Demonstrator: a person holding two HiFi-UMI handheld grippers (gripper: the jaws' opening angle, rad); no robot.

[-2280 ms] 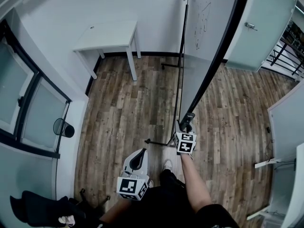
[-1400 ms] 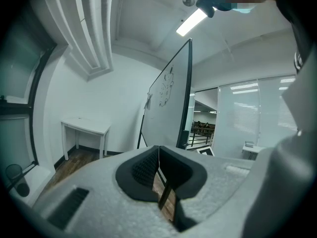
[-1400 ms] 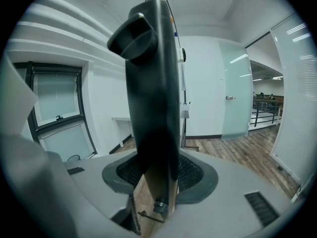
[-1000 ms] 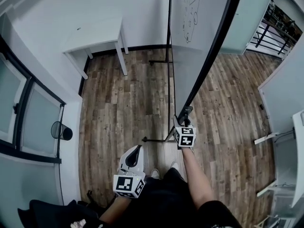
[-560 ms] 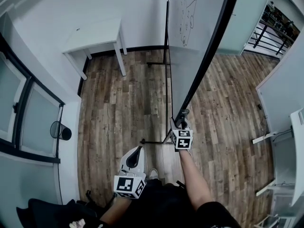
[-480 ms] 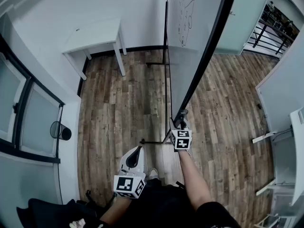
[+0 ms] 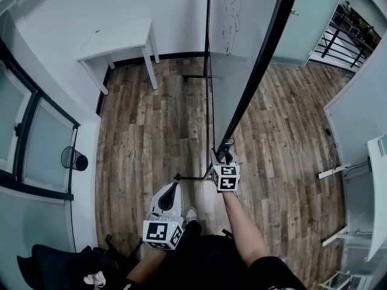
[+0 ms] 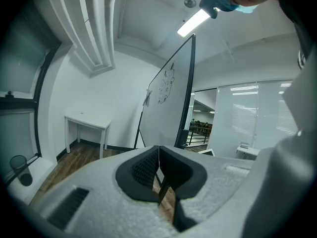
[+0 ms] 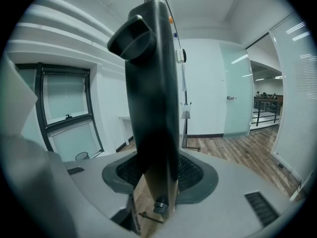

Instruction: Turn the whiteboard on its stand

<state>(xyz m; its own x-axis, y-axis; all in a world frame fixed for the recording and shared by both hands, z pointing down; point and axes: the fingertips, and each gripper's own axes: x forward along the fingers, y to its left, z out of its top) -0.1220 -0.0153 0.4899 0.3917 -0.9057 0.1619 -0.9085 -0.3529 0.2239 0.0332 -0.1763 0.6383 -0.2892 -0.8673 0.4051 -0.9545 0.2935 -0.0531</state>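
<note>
The whiteboard (image 7: 242, 47) stands almost edge-on to me, its black frame (image 7: 260, 65) slanting from the top right down to my right gripper (image 7: 224, 154). In the right gripper view that gripper (image 9: 156, 180) is shut on the frame's black edge (image 9: 151, 93), which fills the gap between the pads. The stand's thin black legs (image 7: 207, 83) and foot (image 7: 192, 177) rest on the wood floor. My left gripper (image 7: 172, 190) hangs lower left, away from the board; in its own view the left gripper (image 8: 158, 168) has its pads together and holds nothing, and the whiteboard (image 8: 171, 108) stands ahead.
A white table (image 7: 121, 41) stands against the far wall and a black waste bin (image 7: 74, 159) by the left windows. A glass door (image 7: 308, 17) is behind the board, a white desk (image 7: 376, 186) at the right. Dark clothing (image 7: 54, 267) lies at bottom left.
My right gripper has moved a little left and nearer with the board's edge, and the board now looks closer to edge-on. The left gripper has hardly moved.
</note>
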